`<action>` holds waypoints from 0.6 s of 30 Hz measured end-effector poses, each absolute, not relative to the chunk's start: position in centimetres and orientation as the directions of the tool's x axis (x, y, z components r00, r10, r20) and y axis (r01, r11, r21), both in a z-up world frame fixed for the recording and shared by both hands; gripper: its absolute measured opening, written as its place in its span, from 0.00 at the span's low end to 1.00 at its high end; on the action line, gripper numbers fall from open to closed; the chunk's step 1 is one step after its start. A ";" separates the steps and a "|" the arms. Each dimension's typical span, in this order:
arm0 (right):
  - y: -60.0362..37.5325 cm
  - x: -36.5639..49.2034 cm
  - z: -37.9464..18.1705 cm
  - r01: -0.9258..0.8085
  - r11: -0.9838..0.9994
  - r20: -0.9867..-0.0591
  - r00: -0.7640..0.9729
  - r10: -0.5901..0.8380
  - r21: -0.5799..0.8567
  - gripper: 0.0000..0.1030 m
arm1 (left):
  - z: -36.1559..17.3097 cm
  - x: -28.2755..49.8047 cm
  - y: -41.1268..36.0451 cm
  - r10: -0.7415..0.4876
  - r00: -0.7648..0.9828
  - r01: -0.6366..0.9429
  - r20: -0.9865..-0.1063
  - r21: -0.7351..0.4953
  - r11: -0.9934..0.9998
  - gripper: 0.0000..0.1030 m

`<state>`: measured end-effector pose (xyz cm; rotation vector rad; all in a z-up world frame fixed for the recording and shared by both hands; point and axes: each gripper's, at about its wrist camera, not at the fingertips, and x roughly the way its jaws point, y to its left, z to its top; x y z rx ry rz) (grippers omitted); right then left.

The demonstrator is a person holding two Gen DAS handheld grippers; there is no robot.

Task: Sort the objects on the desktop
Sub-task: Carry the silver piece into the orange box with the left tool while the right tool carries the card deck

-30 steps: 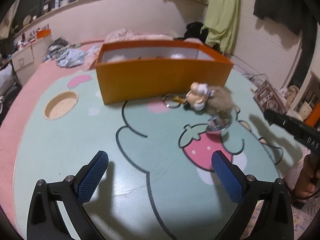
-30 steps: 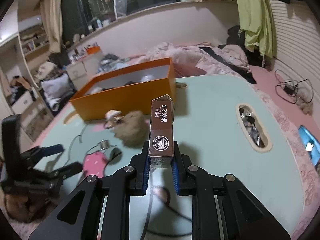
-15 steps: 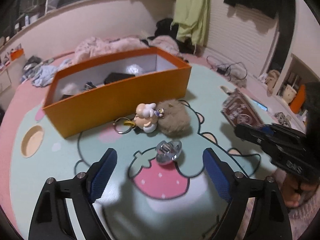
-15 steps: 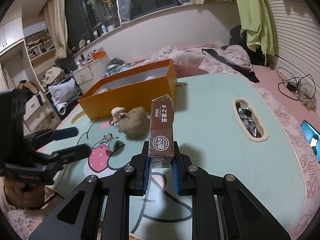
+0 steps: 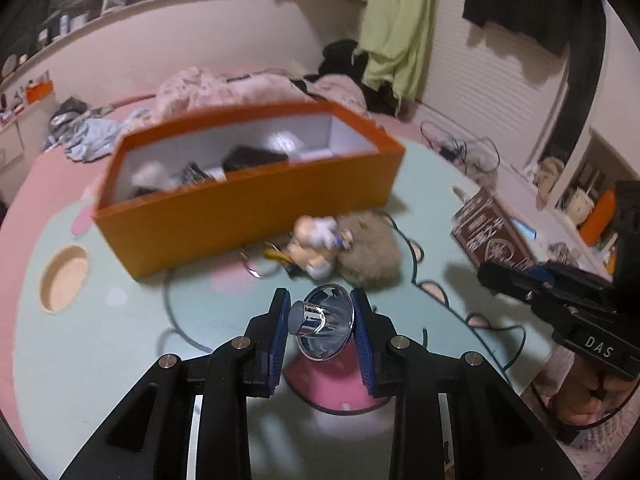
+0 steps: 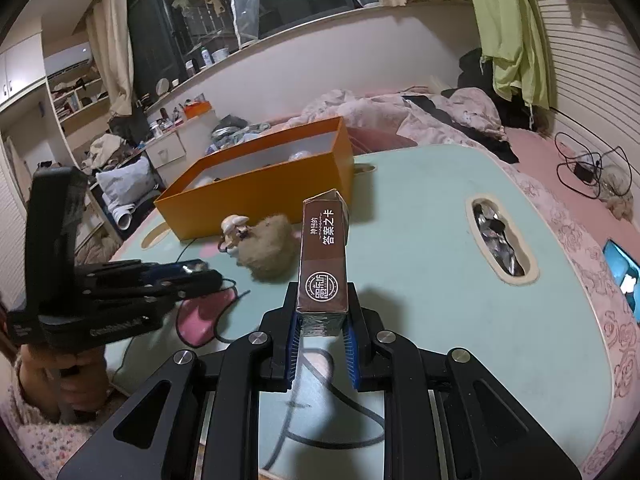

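Note:
A shiny chrome funnel-shaped piece [image 5: 324,322] sits between the blue pads of my left gripper [image 5: 320,300], whose jaws are closing and press on its sides just above the table. Beyond it lie a plush keychain [image 5: 344,244] with a small doll figure and a metal ring, and the open orange box [image 5: 248,208] with several items inside. My right gripper [image 6: 322,320] is shut on a tall brown card box [image 6: 324,256], held upright over the table. The right wrist view also shows the left gripper [image 6: 180,276], the keychain [image 6: 260,244] and the orange box [image 6: 256,196].
The mint cartoon-printed table [image 5: 120,340] has a round cup hole [image 5: 64,280] at the left and an oval slot [image 6: 500,240] with foil scraps at the right. A bed with bedding [image 6: 400,112] lies behind, and cables [image 6: 588,168] trail on the pink floor.
My left gripper moved forward over the chrome piece and its wide-open jaws came together on it. The right gripper kept still with the brown box.

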<state>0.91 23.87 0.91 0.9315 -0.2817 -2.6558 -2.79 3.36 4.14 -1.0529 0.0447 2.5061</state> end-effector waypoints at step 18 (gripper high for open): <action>19.5 -12.8 5.7 0.182 -0.940 -0.606 -0.725 -0.327 0.290 0.26 | 8.8 -14.7 2.3 0.066 -0.732 -0.116 -0.678 0.029 -0.993 0.73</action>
